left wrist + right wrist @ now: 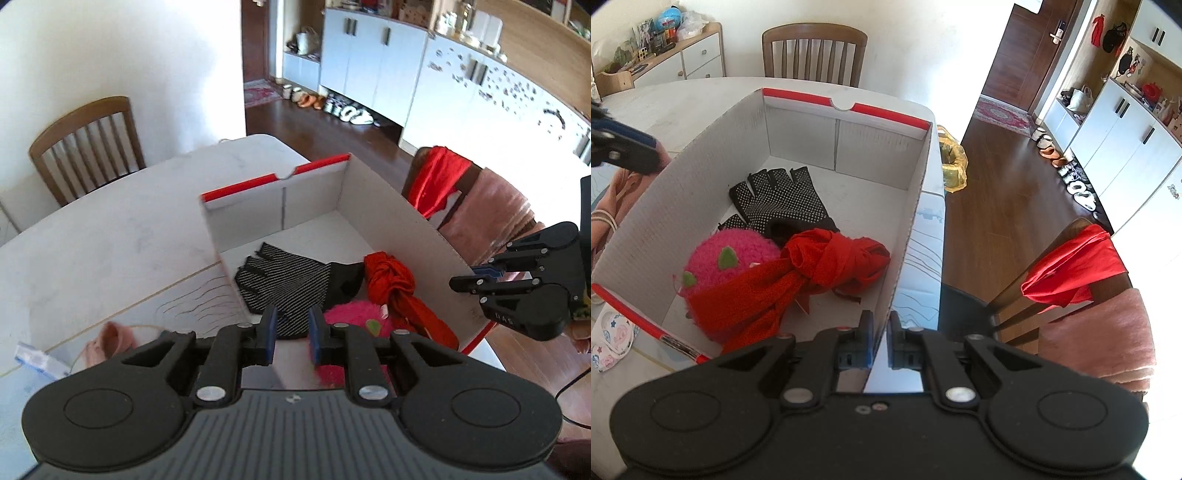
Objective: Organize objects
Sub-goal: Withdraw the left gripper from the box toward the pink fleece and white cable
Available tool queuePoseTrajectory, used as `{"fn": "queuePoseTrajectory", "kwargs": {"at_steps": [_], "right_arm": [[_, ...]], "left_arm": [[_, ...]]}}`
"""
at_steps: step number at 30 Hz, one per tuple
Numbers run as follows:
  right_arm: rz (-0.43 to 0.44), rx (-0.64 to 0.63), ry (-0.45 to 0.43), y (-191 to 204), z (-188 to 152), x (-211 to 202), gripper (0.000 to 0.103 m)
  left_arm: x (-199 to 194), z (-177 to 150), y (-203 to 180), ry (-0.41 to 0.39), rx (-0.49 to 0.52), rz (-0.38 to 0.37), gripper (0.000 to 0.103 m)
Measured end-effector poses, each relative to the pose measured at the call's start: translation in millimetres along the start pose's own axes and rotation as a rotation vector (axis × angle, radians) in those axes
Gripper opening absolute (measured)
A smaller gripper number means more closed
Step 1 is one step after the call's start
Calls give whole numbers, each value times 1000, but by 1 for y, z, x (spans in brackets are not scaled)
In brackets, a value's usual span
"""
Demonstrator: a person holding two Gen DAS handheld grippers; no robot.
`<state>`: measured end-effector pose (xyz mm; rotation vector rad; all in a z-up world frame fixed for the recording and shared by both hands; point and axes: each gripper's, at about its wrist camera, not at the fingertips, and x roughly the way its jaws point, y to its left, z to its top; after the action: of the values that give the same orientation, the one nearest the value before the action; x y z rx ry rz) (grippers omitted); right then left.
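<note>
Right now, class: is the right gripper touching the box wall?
Touching. The right wrist view shows the right gripper with its pads closed on the thin edge of the box side wall, no gap visible on either side.

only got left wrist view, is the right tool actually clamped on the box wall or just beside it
Observer: Clamped. The right tool has a finger on each side of the box's side wall, shut on it.
Operator: pink thing's half hidden here, how's it lying
Observer: The pink plush sits by the opposite wall, with the red scarf's tail draped across its front.
Operator: anything past the table
Observer: A yellow bag sits just past the table's edge, by the box's far corner.
</note>
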<state>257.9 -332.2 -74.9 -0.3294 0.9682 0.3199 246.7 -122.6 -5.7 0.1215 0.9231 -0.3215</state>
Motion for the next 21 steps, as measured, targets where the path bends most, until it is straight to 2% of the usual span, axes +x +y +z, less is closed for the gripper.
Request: {"fn": "queuePoseTrajectory", "kwargs": {"at_steps": [5,7,9,11,16,18,21], "right_arm": [[0,3,0,-1,0,-1,6],[-1,3,0,-1,-1,-2,6],[1,4,0,-1,0,-1,6],[1,6,1,-1,-1,-2,6],[-1,0,4,-1,-1,-3,6],[0,0,6,-1,-2,-3,6],[-1,-1,7,0,-2,-3,6]], "left_arm": [[-18,-15,17,-15,-48,31,18],[-24,-23,26,-21,-73,48,27],[-31,-32,36,-34,-104,68,50],[-39,-42,47,-56,-139,98,61],[-51,-68,72,-44,-188,152,62],[-53,-81,82,-27,-209,166,69],[-54,-99,96,-11,-258,189,73]]}}
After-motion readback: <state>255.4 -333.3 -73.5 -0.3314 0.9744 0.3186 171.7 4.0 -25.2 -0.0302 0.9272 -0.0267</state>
